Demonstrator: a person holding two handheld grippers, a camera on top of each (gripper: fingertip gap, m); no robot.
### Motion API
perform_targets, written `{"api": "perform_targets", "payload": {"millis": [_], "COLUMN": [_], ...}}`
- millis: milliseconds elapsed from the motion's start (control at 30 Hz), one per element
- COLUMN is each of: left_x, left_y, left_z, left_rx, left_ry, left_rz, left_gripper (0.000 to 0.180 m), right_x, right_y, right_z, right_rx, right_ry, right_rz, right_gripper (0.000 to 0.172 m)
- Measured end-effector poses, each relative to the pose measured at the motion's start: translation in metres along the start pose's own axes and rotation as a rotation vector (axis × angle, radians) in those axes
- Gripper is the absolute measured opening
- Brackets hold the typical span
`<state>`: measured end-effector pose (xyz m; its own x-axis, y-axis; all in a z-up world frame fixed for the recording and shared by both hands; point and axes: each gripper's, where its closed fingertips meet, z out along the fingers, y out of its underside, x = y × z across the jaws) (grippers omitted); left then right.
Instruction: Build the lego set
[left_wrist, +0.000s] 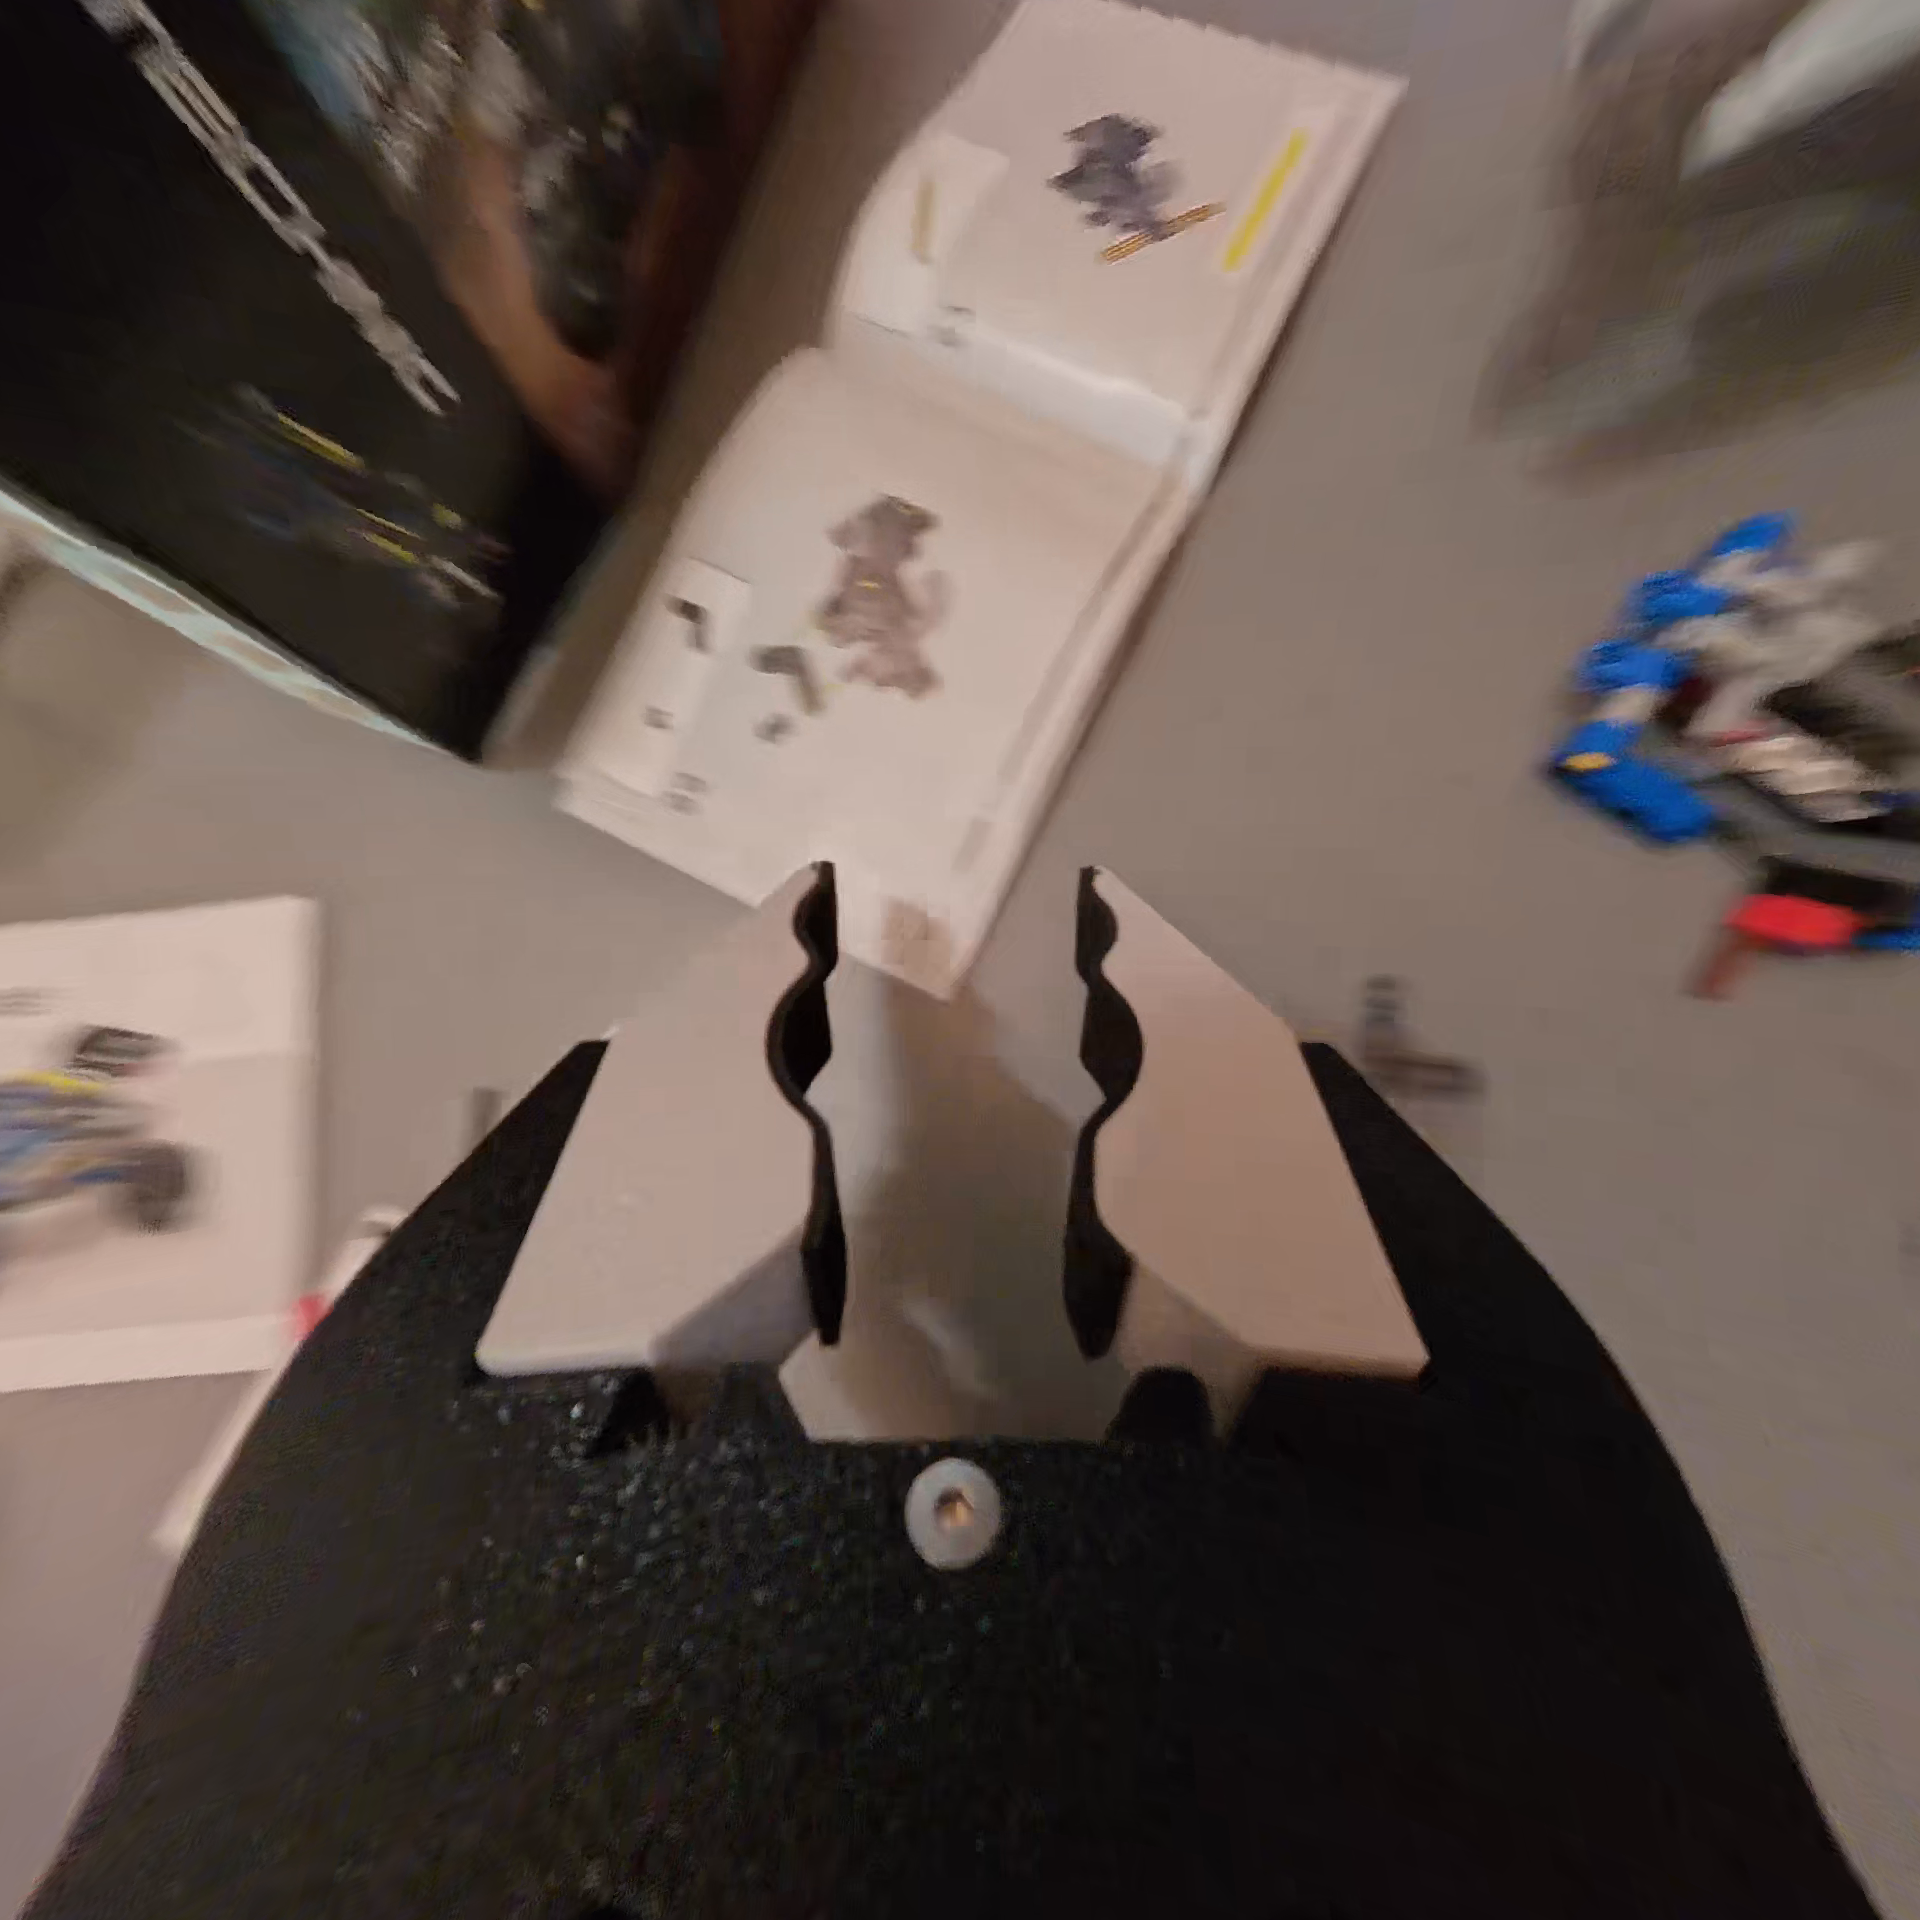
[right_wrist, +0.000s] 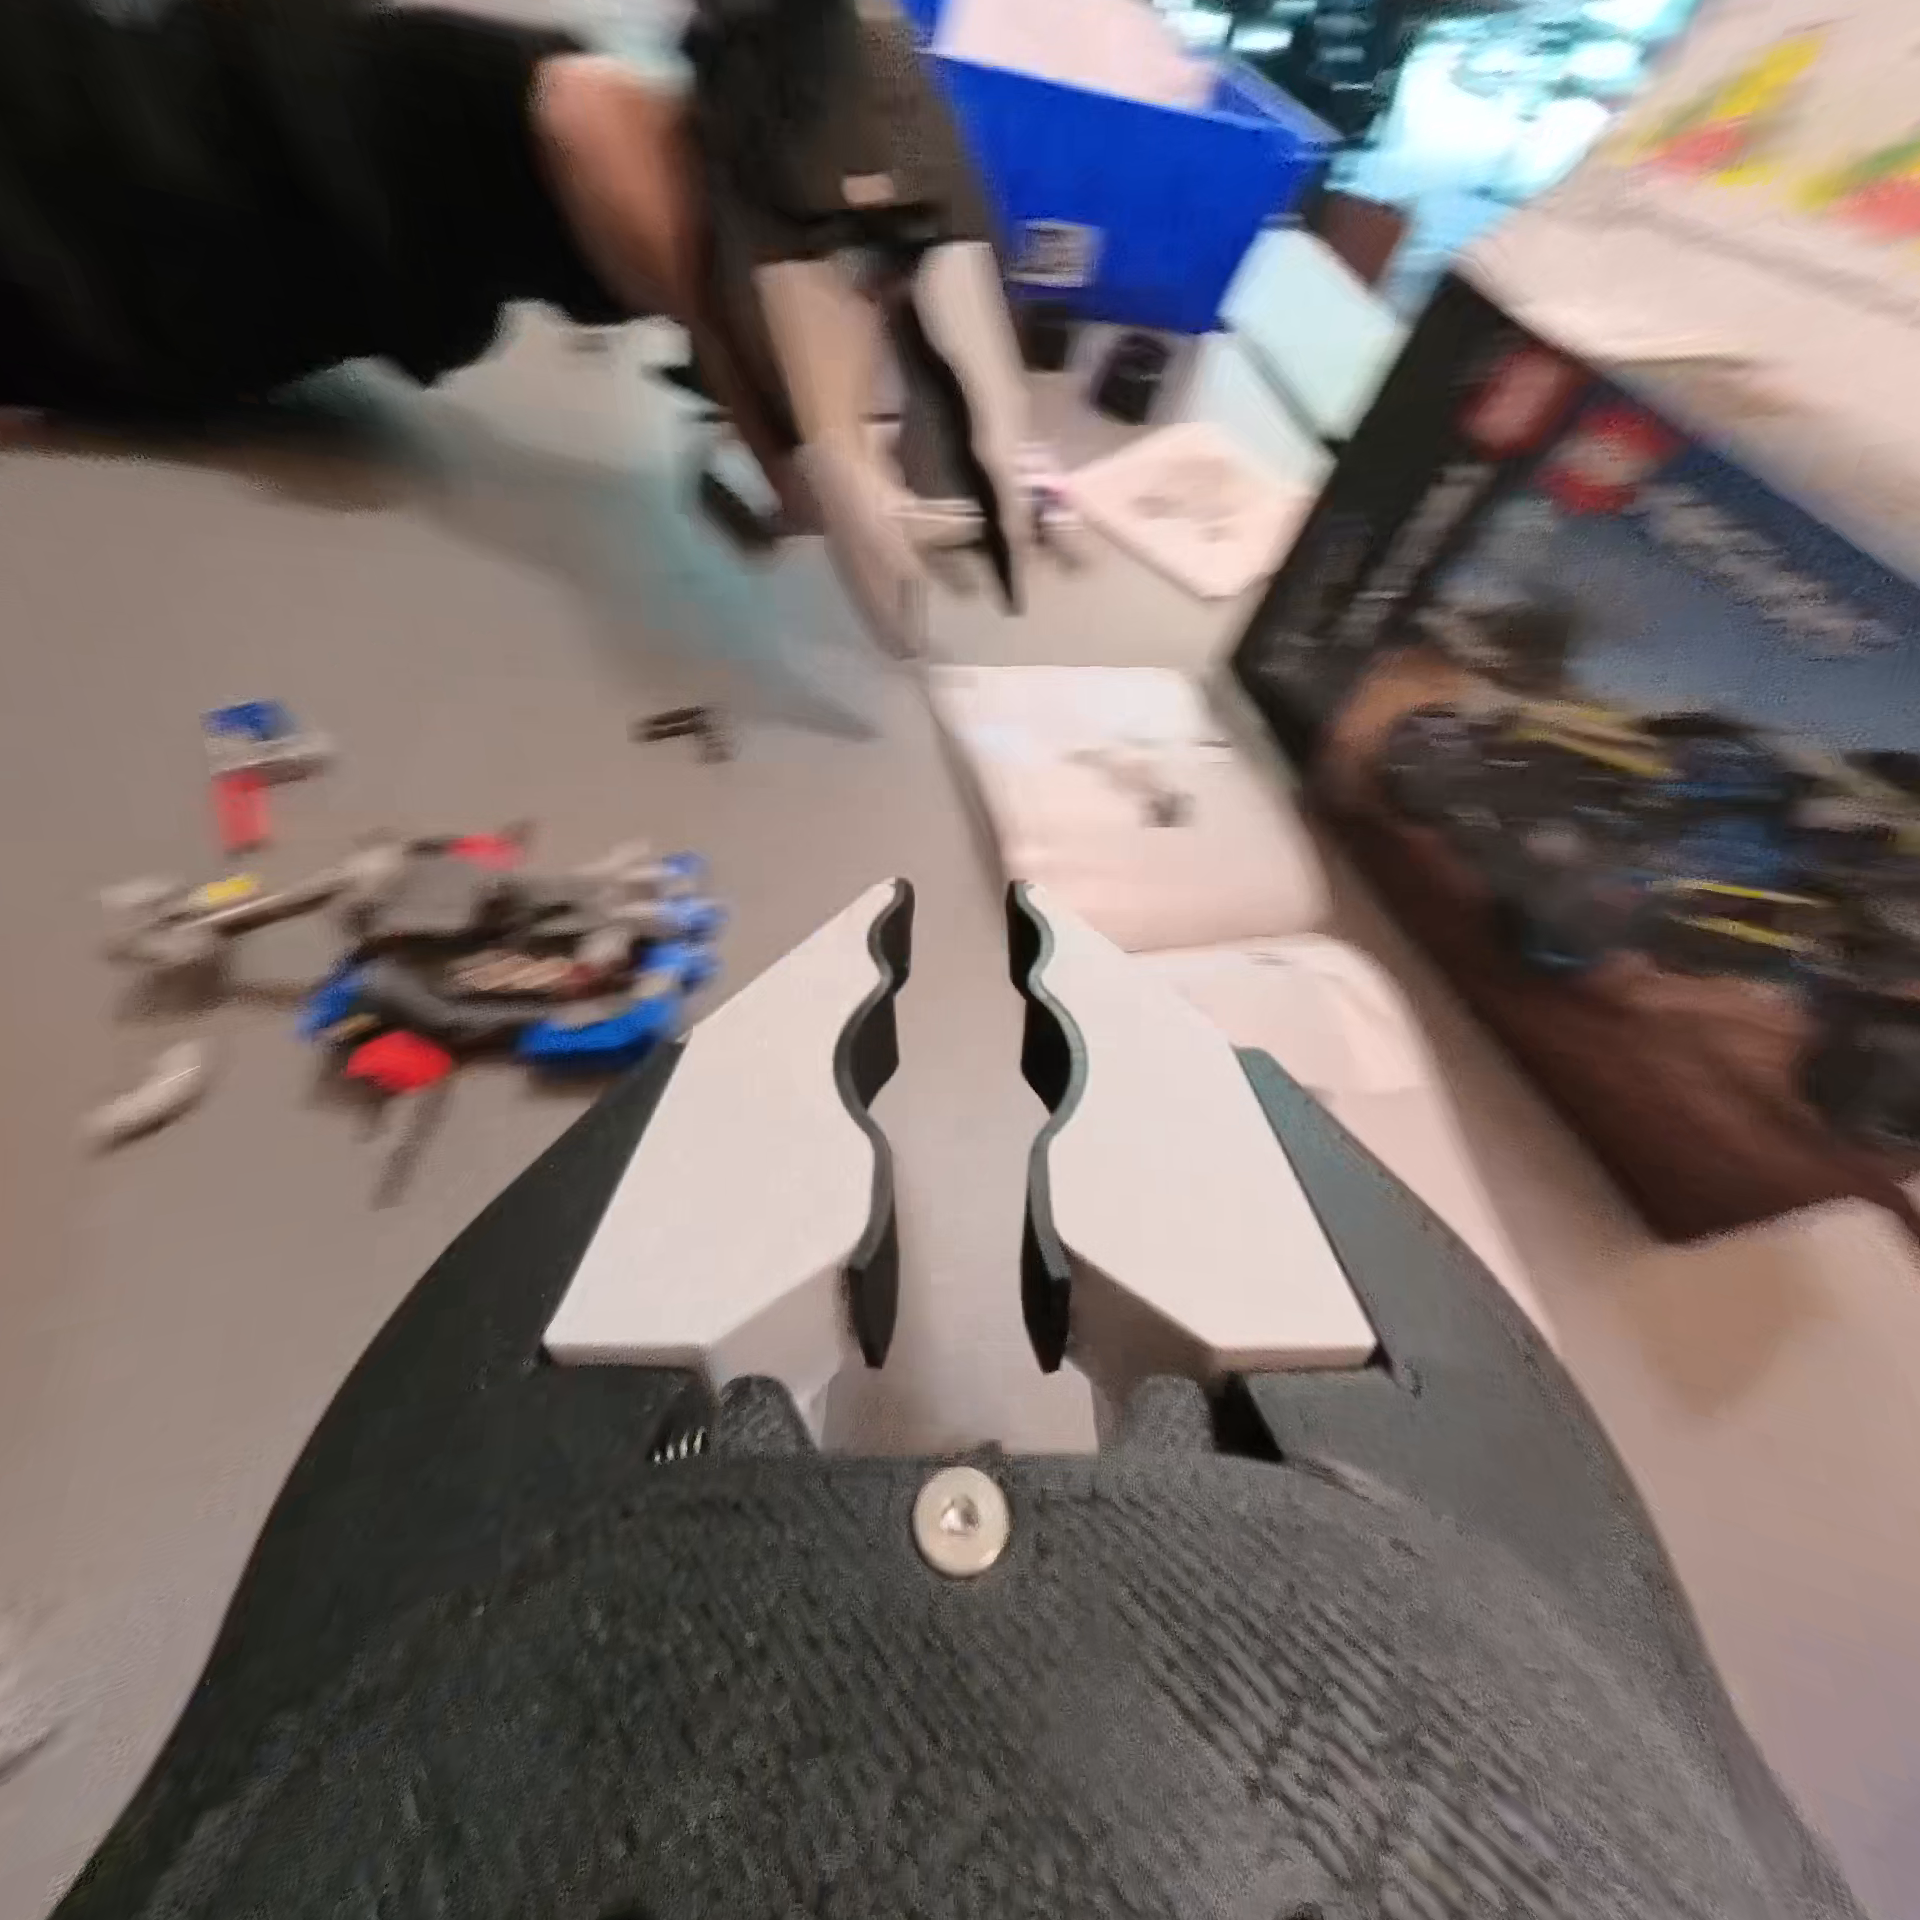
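Both views are blurred by motion. My left gripper (left_wrist: 956, 883) is open with nothing between its pads; it hovers over the near corner of an open white instruction booklet (left_wrist: 894, 623) on the grey table (left_wrist: 1299, 831). A partly built blue, grey and black brick model (left_wrist: 1745, 717) lies to its right. My right gripper (right_wrist: 961, 894) is open and holds nothing; it hangs above the table between the same brick model (right_wrist: 499, 956) on its left and the booklet (right_wrist: 1122, 800) on its right. The left gripper (right_wrist: 935, 499) shows farther off in the right wrist view, held by a person's arm.
A dark product box (left_wrist: 260, 343) lies left of the booklet, and it also shows in the right wrist view (right_wrist: 1621, 790). A second printed sheet (left_wrist: 135, 1132) lies at the left. Small loose parts (left_wrist: 1403, 1049) lie on the table. A blue bin (right_wrist: 1122, 177) stands at the back.
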<state>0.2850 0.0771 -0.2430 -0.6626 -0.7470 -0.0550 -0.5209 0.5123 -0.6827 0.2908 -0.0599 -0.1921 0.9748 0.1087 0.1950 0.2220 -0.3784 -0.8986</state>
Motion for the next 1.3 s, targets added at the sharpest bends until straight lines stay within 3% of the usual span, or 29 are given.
{"api": "perform_targets", "payload": {"millis": [33, 167, 367, 667, 1300], "left_x": [-0.009, -0.016, -0.008, -0.004, 0.003], "left_y": [-0.002, -0.005, -0.005, -0.001, -0.006], "left_z": [0.003, 0.020, 0.021, 0.015, 0.013], "left_rx": [-0.017, -0.067, 0.018, 0.040, 0.062], "left_ry": [-0.053, -0.101, -0.045, -0.008, 0.021], "left_rz": [0.070, 0.199, 0.142, 0.095, 0.065], "left_gripper": [0.046, 0.048, 0.050, 0.050, 0.048], "right_x": [0.022, 0.033, 0.030, 0.032, 0.033], "right_y": [-0.003, 0.013, 0.029, 0.027, 0.026], "right_z": [0.006, 0.062, 0.099, 0.098, 0.098], "right_rx": [-0.010, -0.192, -0.311, -0.295, -0.303], "right_ry": [0.090, 0.069, 0.043, 0.041, 0.056], "right_rz": [0.004, -0.082, -0.218, -0.226, -0.233], "right_gripper": [0.018, 0.045, 0.047, 0.028, 0.026]}}
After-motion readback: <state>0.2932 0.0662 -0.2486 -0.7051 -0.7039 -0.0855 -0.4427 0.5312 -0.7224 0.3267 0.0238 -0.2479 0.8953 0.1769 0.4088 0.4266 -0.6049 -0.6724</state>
